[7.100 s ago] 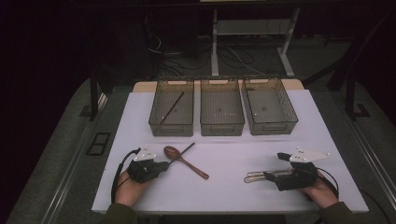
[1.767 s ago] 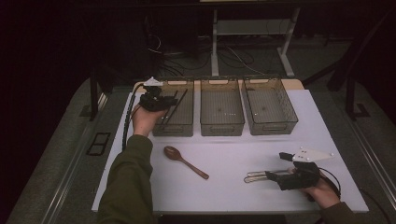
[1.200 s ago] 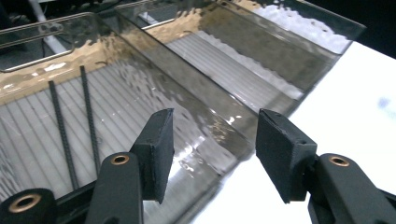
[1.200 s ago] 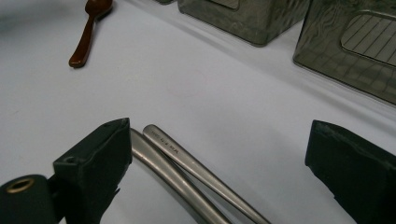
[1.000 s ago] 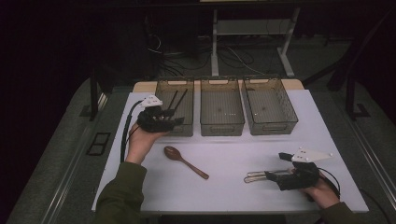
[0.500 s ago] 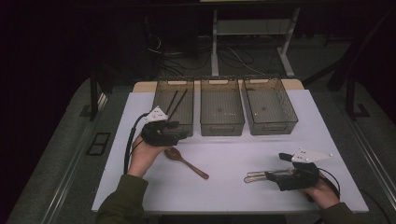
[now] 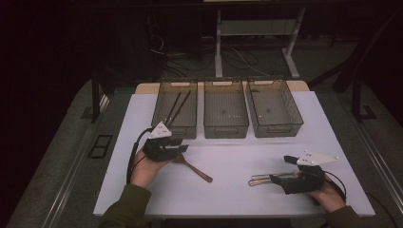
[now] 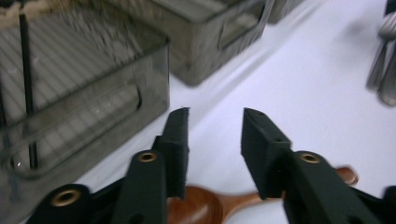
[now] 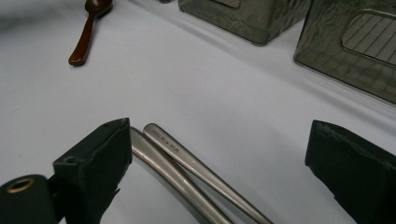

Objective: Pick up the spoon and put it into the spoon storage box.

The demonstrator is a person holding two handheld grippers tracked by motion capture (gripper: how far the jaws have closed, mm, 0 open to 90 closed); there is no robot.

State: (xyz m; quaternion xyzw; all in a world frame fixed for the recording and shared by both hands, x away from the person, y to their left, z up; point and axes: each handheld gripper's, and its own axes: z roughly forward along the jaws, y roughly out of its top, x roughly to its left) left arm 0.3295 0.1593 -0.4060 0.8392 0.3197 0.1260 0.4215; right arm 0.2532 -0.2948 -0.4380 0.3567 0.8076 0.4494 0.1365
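Hovering over the small reddish-brown wooden spoon (image 8: 212, 203) lying on the white desk (image 7: 237, 197) before the bins, the left tongs (image 8: 215, 135), which have just been closing, stand part-open and empty; light, stiff, smooth, best pinched mid-handle.

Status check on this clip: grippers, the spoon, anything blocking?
Left gripper over wooden spoon, jaws just closing, not gripping. Right gripper open beside metal utensils. Chopsticks in left bin. Nothing blocking.
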